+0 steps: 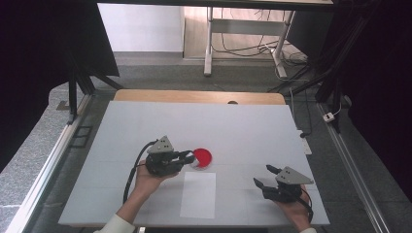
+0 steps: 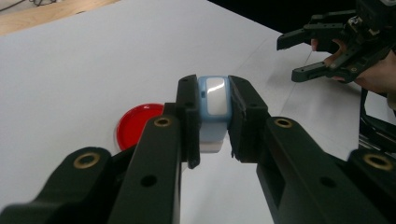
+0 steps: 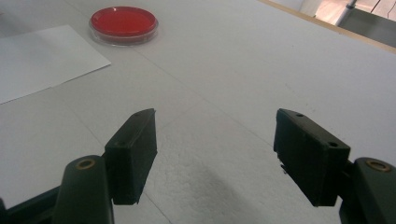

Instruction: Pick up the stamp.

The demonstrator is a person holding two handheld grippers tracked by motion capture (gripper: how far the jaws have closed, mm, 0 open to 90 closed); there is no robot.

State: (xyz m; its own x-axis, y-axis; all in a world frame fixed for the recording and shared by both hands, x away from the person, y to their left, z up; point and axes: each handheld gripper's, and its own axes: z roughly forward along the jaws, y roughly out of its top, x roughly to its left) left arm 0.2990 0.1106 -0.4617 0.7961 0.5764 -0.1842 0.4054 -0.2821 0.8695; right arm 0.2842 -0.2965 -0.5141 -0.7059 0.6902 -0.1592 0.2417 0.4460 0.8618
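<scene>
Light-blue block with a pale glossy face sits clamped between the jaws of the left gripper, held above the white table just at the left edge of the red dish. That dish lies near the table's middle, just beyond the far edge of a white paper sheet. Over at the near right, the right gripper rests with its jaws spread wide and nothing between them.

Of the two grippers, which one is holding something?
The left gripper: its fingers clamp a small blue and white block near the red dish. The right gripper is open with nothing between its fingers.
</scene>
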